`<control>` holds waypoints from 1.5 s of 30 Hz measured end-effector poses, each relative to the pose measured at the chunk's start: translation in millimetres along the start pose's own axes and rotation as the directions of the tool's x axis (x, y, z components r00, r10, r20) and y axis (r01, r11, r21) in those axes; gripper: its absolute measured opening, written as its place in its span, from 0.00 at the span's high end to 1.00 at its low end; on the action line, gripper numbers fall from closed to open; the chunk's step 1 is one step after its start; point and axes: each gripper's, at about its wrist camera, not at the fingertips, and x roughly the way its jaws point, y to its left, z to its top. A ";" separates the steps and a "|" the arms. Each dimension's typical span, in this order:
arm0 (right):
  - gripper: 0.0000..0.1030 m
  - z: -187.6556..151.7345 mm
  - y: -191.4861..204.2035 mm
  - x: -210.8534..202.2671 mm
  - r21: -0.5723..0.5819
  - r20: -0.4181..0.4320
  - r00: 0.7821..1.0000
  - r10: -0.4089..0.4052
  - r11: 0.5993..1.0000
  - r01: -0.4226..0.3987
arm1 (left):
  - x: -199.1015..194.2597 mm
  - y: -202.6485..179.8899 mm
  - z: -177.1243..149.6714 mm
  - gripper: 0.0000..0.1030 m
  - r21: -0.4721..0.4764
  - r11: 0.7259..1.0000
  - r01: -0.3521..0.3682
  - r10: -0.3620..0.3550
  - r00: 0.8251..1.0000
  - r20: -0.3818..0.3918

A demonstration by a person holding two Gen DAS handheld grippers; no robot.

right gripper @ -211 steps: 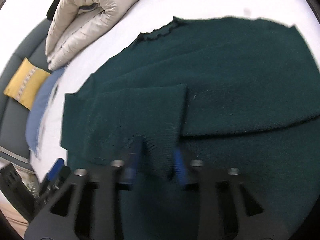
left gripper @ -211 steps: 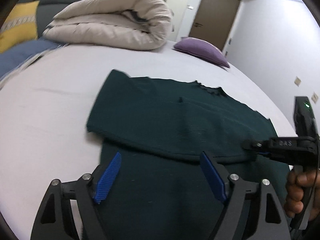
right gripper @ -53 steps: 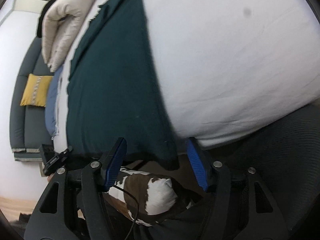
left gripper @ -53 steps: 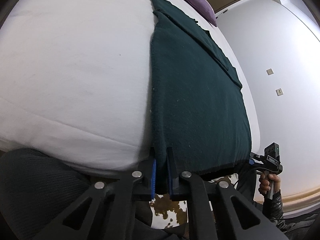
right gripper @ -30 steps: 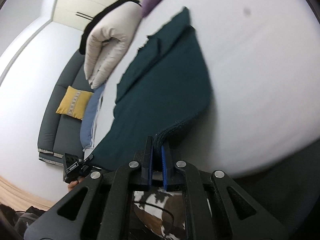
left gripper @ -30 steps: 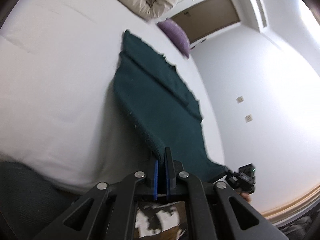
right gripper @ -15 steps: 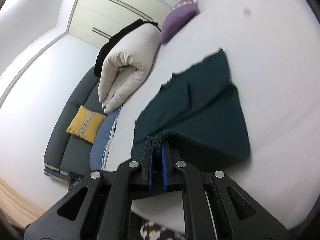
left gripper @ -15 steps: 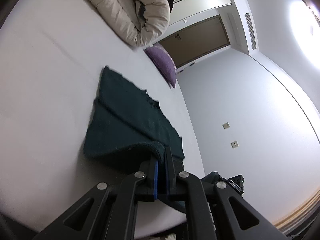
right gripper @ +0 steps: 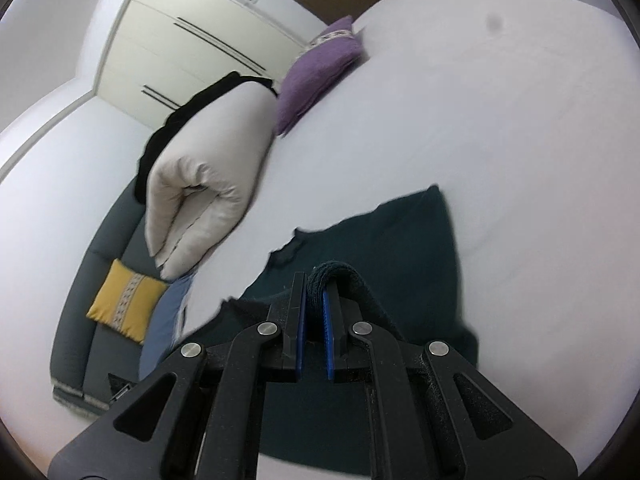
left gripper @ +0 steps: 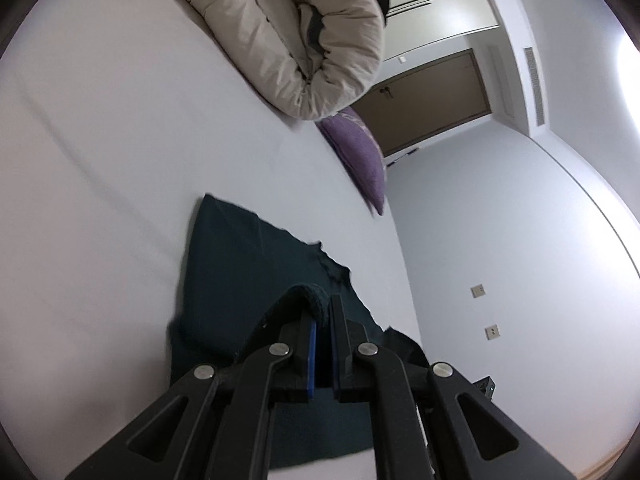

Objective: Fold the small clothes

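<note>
A dark green knitted sweater (left gripper: 248,256) lies on the white bed (left gripper: 100,160), sleeves folded in, collar end away from me. My left gripper (left gripper: 322,320) is shut on the sweater's bottom hem at one corner and holds it lifted over the body of the sweater. My right gripper (right gripper: 314,292) is shut on the other hem corner of the sweater (right gripper: 404,240), also lifted above the body. The hem curls over both gripper tips. The part of the sweater under the grippers is hidden.
A rolled beige duvet (left gripper: 288,40) and a purple pillow (left gripper: 360,160) lie at the far end of the bed. A grey sofa with a yellow cushion (right gripper: 124,300) stands beside the bed. A brown door (left gripper: 424,100) is in the far wall.
Both grippers have carried the hem up from the bed's near edge and forward over the sweater toward the collar. The visible flat part of the sweater has grown shorter.
</note>
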 end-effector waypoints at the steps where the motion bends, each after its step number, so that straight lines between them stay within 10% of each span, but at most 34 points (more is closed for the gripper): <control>1: 0.94 7.8 -2.7 14.6 -0.004 -0.004 1.000 -0.022 1.000 0.022 | 8.3 1.2 5.8 0.94 0.000 1.000 -0.010 0.010 1.000 0.001; 12: 0.91 61.1 -35.6 114.1 0.071 -0.008 0.993 -0.122 0.990 0.122 | 106.1 25.6 56.6 0.93 0.003 0.988 -0.155 0.155 0.988 -0.011; 16: 0.71 69.9 -51.9 144.0 0.096 -0.019 0.982 -0.187 0.977 0.188 | 118.1 34.4 58.0 0.38 -0.017 0.983 -0.184 0.184 0.983 -0.005; 18: 0.48 69.7 -57.9 144.0 0.111 0.016 0.981 -0.195 0.975 0.192 | 110.6 31.0 56.8 0.34 -0.005 0.985 -0.171 0.171 0.985 0.022; 31: 0.42 8.7 -27.2 91.6 -0.105 0.022 0.976 -0.216 0.970 0.217 | 70.2 -4.2 -20.8 0.34 0.265 0.920 -0.289 0.283 0.957 0.061; 35: 0.42 -21.0 -2.2 99.6 -0.199 -0.054 0.991 -0.123 0.974 0.110 | 85.5 -22.0 -51.8 0.34 0.423 0.836 -0.350 0.352 0.933 0.074; 39: 0.42 -51.7 3.8 125.6 -0.166 -0.195 0.980 -0.024 0.986 -0.009 | 100.8 -9.6 -70.9 0.37 0.480 0.775 -0.410 0.438 0.897 0.058; 41: 0.59 -64.1 -13.9 133.5 -0.113 -0.210 0.976 -0.062 0.993 0.038 | 97.1 0.9 -74.8 0.50 0.499 0.757 -0.423 0.449 0.891 0.074; 45: 0.68 -63.5 -56.9 102.5 0.071 -0.098 0.995 0.010 0.997 -0.003 | 69.3 10.6 -70.9 0.56 0.465 0.781 -0.417 0.431 0.899 0.082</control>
